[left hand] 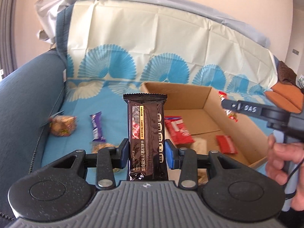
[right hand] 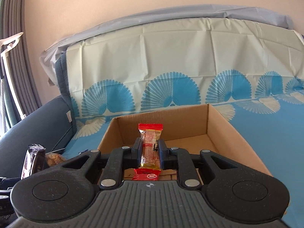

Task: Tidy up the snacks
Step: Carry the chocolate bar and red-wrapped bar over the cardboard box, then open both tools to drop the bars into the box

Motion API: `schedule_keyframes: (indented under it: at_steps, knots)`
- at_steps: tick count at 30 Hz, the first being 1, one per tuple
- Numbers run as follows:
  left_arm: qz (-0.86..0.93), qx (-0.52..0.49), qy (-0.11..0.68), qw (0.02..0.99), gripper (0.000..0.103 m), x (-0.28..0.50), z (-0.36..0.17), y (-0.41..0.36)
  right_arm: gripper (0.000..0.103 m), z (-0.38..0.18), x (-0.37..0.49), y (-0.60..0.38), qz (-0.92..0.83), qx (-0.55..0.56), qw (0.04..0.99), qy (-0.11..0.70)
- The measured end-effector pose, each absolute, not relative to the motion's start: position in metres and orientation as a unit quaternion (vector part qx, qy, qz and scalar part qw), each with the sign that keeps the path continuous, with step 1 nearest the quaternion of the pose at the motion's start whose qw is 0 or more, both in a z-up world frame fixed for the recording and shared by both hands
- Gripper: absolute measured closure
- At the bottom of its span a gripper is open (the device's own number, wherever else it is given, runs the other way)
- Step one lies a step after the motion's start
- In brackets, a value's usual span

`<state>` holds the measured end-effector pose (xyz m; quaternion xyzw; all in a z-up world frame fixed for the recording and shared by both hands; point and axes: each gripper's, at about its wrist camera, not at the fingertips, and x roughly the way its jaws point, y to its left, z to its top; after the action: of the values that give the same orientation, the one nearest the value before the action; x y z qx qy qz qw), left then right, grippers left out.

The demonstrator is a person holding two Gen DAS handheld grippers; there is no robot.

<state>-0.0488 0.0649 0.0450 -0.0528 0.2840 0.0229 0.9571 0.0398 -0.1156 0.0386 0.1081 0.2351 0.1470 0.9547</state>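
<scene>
Your left gripper clamps the dark cracker pack; your right gripper pinches a red-ended candy. Carry both over the cardboard box at 12 o'clock, then release low.

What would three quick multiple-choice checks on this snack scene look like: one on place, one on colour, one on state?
1. Where does the purple snack bar lie?
A. in the cardboard box
B. on the blue cover left of the box
C. in the right gripper

2. What colour are the ends of the candy in the right gripper?
A. red
B. green
C. white

3. How is the left gripper?
A. empty, wide open
B. out of view
C. shut on the dark cracker pack

Answers: 1 B, it rests on the cover outside the cardboard box; 2 A, both crimped ends are red; 3 C, the jaws pinch the pack's sides.
</scene>
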Motion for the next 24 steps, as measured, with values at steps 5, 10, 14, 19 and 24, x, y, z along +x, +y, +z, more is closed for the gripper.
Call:
schedule_keyframes:
  at_steps: [5,10,14,19,24]
  knots:
    - [-0.003,-0.045,0.273,0.961,0.060,-0.030,0.060,0.037,0.085,0.033,0.050,-0.134,0.099,0.126,0.957,0.241]
    - [-0.024,-0.037,0.267,0.963,0.060,-0.007,0.072,0.012,0.085,0.029,0.057,-0.150,0.060,0.143,0.957,0.247]
    - [-0.044,-0.030,0.259,0.964,0.060,0.007,0.082,-0.007,0.085,0.028,0.059,-0.159,0.041,0.152,0.957,0.243]
    - [-0.064,-0.022,0.252,0.965,0.060,0.022,0.089,-0.029,0.085,0.028,0.060,-0.168,0.026,0.161,0.959,0.231]
    - [-0.076,-0.015,0.249,0.965,0.060,0.032,0.091,-0.043,0.085,0.029,0.061,-0.175,0.018,0.166,0.960,0.226]
